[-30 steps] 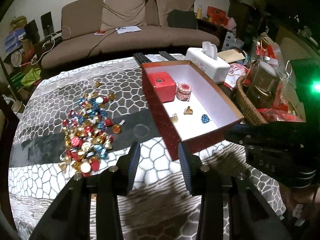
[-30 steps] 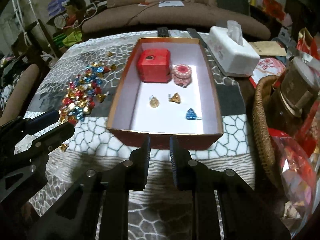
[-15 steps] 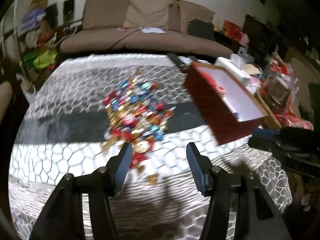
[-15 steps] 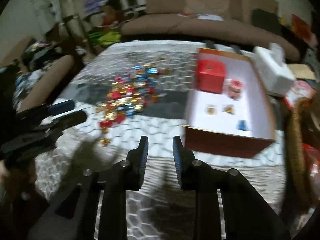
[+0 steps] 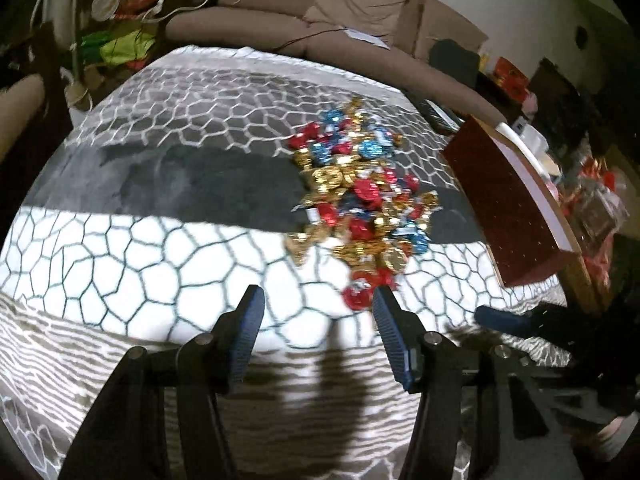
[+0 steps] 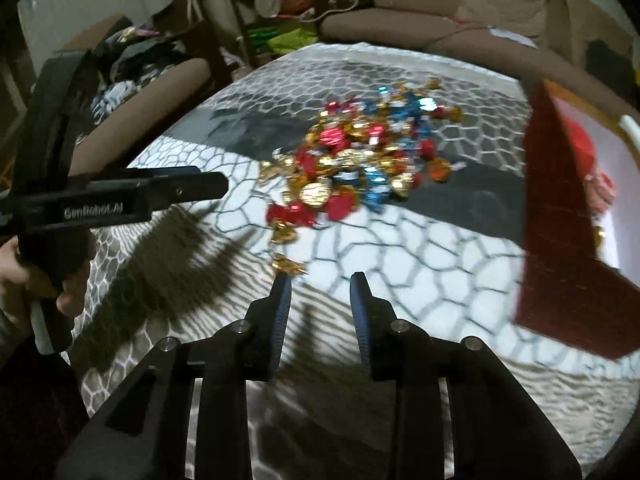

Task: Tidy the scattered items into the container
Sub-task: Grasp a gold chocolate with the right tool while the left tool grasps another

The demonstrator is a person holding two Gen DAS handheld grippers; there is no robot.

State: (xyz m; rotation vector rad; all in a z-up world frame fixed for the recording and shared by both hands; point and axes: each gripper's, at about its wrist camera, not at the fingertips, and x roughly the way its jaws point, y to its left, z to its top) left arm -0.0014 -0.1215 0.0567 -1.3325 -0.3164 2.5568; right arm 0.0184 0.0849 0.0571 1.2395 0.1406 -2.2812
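A heap of foil-wrapped candies (image 5: 360, 208), red, gold and blue, lies on the net-patterned tablecloth (image 5: 140, 240). To its right stands the red box (image 5: 512, 208) with a white inside. My left gripper (image 5: 318, 300) is open and holds nothing; one red candy (image 5: 356, 298) lies just ahead of its right fingertip. In the right wrist view the heap of candies (image 6: 360, 168) is ahead and the red box (image 6: 556, 216) is at the right. My right gripper (image 6: 321, 284) hangs low with its jaws opening and nothing between them. A stray gold candy (image 6: 286, 264) sits by its left fingertip.
A brown sofa (image 5: 360, 20) runs behind the table. Cluttered shelves and bags (image 5: 120, 40) stand at the far left, more clutter (image 5: 592, 200) beyond the box. A hand (image 6: 24, 276) on the left gripper's handle fills the left of the right wrist view.
Both grippers swung left from the box and sank toward the candy heap, which now lies straight ahead. Both pairs of jaws stand wider than before.
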